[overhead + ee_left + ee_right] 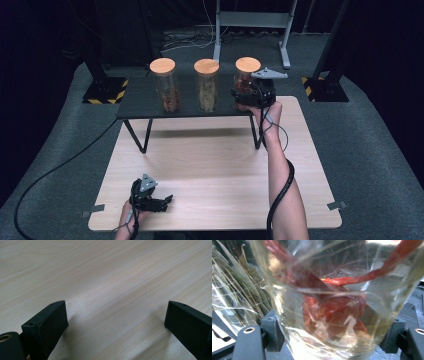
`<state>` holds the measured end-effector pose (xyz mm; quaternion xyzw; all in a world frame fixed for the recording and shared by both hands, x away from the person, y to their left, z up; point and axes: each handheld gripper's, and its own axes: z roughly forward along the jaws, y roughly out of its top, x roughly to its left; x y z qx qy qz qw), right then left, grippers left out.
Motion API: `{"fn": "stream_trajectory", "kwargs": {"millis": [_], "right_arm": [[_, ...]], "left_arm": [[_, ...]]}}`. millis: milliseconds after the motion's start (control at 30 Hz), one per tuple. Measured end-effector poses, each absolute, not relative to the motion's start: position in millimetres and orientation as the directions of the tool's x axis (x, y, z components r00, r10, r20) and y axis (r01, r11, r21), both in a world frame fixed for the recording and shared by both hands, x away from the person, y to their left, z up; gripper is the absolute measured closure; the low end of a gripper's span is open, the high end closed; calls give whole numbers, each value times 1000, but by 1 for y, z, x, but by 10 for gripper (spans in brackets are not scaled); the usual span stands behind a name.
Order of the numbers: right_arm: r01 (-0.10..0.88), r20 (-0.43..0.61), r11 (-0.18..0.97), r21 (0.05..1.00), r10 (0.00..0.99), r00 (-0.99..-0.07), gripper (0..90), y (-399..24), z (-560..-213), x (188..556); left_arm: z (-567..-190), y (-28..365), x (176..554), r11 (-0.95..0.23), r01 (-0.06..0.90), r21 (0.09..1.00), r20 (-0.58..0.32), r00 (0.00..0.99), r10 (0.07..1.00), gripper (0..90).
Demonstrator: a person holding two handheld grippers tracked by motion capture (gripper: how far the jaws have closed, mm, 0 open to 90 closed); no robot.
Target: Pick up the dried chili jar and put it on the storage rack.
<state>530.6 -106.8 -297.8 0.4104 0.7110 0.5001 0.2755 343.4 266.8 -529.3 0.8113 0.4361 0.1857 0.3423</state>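
Three glass jars with cork lids stand in a row on a low black shelf point(135, 102). My right gripper point(245, 98) point(333, 333) is shut on the rightmost jar point(246, 75) point(332, 302), which holds red dried chillies. Its black pads point(272, 331) press the glass low on both sides, and the jar stands upright on the shelf. The middle jar point(206, 86) point(234, 290) holds pale dried leaves. Orange-brown pieces fill the left jar point(166, 86). My left gripper point(167, 201) point(116, 312) rests open on the wooden table point(215, 165) at the front left, with nothing between its fingers point(53, 315).
The black shelf stands on thin legs at the table's far edge. Behind it are a grey metal stand point(250, 30) and black posts with yellow-striped bases point(105, 92). A black cable point(55, 170) runs across the grey carpet at the left.
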Motion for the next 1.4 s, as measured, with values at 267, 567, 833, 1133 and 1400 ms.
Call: {"fn": "stream_trajectory", "kwargs": {"millis": [267, 567, 833, 1133, 1400], "right_arm": [[313, 26, 158, 936, 859, -511, 241, -107, -299, 531], [320, 28, 160, 934, 859, -511, 240, -106, -299, 532], [328, 29, 166, 930, 855, -517, 238, -107, -299, 532], [332, 30, 169, 928, 855, -517, 233, -107, -300, 533], [364, 15, 201, 909, 859, -512, 217, -105, -306, 535]], "left_arm": [[-529, 267, 343, -385, 580, 718, 3, 551, 835, 38], [-529, 267, 343, -385, 580, 718, 3, 551, 835, 38], [-529, 267, 343, -386, 580, 718, 3, 551, 834, 38], [-529, 267, 343, -386, 580, 718, 2, 552, 834, 38], [-529, 267, 343, -386, 580, 718, 2, 552, 834, 38]]}}
